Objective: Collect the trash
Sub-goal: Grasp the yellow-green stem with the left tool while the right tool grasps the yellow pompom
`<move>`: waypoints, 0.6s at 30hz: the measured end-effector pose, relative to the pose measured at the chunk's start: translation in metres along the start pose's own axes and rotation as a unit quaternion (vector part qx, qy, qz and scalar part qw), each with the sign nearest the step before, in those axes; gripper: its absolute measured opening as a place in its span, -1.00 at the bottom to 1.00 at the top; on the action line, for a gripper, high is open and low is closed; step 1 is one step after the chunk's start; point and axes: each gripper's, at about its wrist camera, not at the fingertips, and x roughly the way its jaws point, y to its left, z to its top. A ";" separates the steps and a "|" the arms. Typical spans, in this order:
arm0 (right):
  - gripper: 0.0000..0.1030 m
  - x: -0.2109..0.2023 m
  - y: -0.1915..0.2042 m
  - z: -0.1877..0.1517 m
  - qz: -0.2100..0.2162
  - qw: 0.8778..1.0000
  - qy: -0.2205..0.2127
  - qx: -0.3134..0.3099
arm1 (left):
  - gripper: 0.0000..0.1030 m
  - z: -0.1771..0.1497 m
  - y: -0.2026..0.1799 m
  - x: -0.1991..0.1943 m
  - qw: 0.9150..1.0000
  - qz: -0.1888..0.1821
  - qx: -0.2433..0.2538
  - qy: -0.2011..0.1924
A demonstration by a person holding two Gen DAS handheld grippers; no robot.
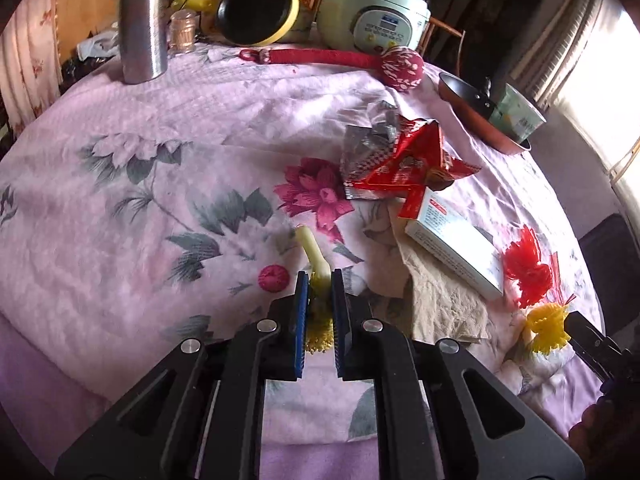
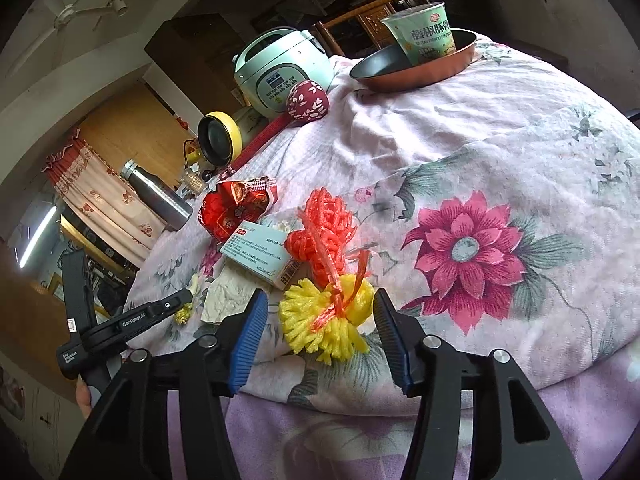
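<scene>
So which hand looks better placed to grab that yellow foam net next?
Right. The right gripper is open with the yellow foam net between its fingers; the left gripper is already shut on a pale scrap.

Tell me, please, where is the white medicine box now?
The medicine box lies on the flowered cloth, right of centre in the left wrist view, on a crumpled tissue, between the red wrapper and the red foam net.
</scene>
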 end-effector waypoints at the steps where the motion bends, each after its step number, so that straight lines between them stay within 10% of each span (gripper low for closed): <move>1: 0.07 0.000 -0.002 0.000 0.002 1.000 0.000 0.005 | -0.76 0.000 0.001 -0.001 1.000 0.001 -0.002 -0.001; 13: 0.14 0.021 0.007 -0.003 0.001 0.998 0.056 -0.013 | -0.76 -0.004 -0.005 -0.004 1.000 0.003 0.018 -0.007; 18: -0.37 0.021 0.011 -0.004 0.018 0.998 0.051 -0.023 | -0.76 -0.005 -0.006 -0.004 1.000 0.001 0.023 -0.005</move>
